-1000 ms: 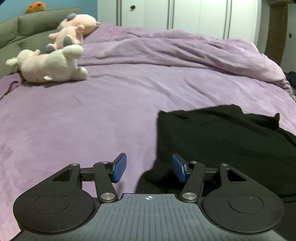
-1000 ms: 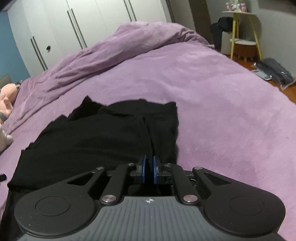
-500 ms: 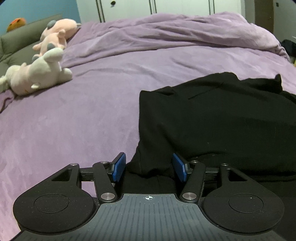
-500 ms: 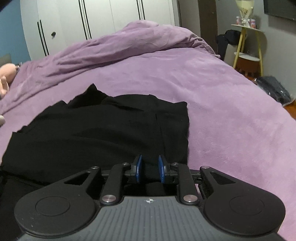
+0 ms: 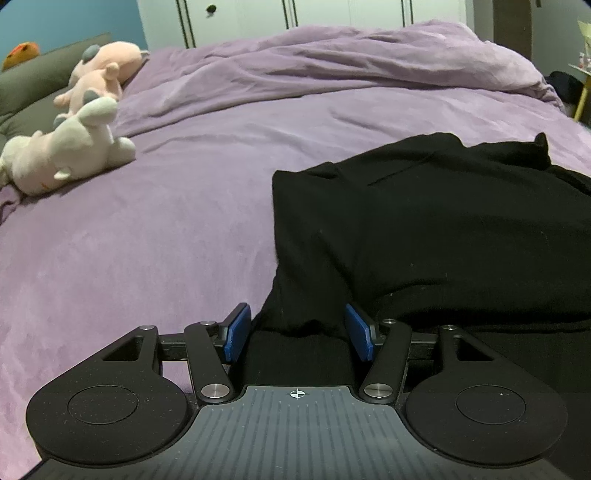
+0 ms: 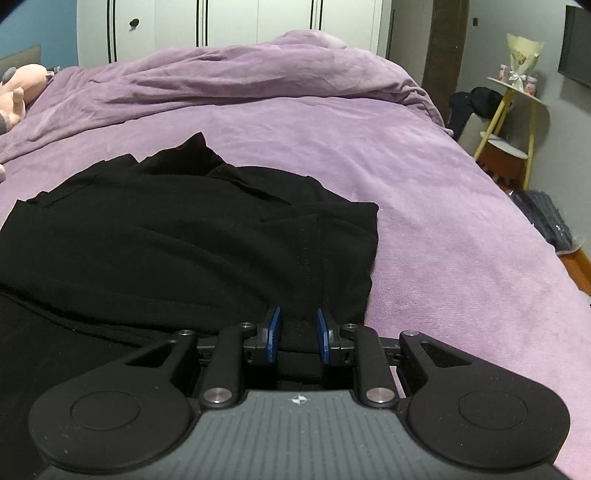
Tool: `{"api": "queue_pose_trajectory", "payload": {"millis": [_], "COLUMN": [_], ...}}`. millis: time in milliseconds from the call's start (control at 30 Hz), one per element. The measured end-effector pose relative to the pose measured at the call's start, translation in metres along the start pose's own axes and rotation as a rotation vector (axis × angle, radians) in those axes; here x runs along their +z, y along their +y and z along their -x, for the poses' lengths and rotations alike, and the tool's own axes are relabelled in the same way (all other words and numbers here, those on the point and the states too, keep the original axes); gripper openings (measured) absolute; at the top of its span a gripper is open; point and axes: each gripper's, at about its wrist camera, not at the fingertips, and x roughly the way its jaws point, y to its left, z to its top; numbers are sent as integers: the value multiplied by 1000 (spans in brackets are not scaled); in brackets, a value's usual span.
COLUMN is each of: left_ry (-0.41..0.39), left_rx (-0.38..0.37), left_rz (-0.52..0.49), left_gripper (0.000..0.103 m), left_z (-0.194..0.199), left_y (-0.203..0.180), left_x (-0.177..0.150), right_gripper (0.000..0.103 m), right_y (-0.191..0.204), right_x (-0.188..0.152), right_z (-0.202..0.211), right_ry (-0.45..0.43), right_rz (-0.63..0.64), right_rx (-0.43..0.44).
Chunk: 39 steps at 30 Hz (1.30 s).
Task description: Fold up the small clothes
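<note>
A black garment (image 5: pixel 436 229) lies spread on the purple bed (image 5: pixel 147 240), doubled over so that an upper layer rests on a lower one along the near edge. In the left wrist view its left edge runs down the middle of the frame to the left hand-held gripper (image 5: pixel 297 334), whose blue pads (image 5: pixel 236 334) stand wide apart with a bunched corner of the black fabric lying between them; the jaws are released, not pressing the cloth. In the right wrist view the garment (image 6: pixel 177 236) fills the left and centre, its right edge ending just short of the bare purple cover. The right hand-held gripper (image 6: pixel 297 336) sits at that near right corner, its blue pads (image 6: pixel 272 334) parted with a gap, a fold of black cloth between them; they are not clamped on it.

Well apart from the garment, near the head of the bed, a white plush toy (image 5: pixel 70 155) lies on its side, with a pink plush toy (image 5: pixel 99 79) just behind it. A rumpled purple duvet (image 5: pixel 332 62) is heaped across the far side, before white wardrobe doors (image 6: pixel 221 22). Beside the bed stands a yellow-legged side table (image 6: pixel 513 110)
</note>
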Motion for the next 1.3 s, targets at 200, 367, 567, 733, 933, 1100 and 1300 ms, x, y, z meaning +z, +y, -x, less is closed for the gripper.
{"api": "queue_pose_trajectory", "payload": {"millis": [200, 367, 567, 733, 933, 1100, 1300], "left_ry": [-17, 42, 117, 116, 198, 252, 295], "left_rx": [-2, -15, -35, -38, -133, -258, -367], "left_rz": [-28, 15, 27, -21, 29, 211, 323], "left_gripper": [63, 72, 72, 72, 75, 74, 52], "left_z": [1, 5, 37, 90, 140, 153, 146], "left_y": [-1, 11, 35, 64, 105, 133, 143], "left_x": [-4, -1, -14, -53, -116, -140, -148], "right_gripper": [19, 22, 60, 65, 65, 65, 58], "right_y": [0, 7, 4, -40, -80, -90, -77], "right_x": [3, 10, -4, -68, -143, -158, -159], "right_z": [-1, -1, 39, 111, 186, 196, 192], "right_ry": [11, 54, 113, 162, 167, 173, 172], "right_rz": [3, 32, -12, -165, -331, -389, -354], "right_rx": [-1, -30, -74, 2, 125, 273, 299]}}
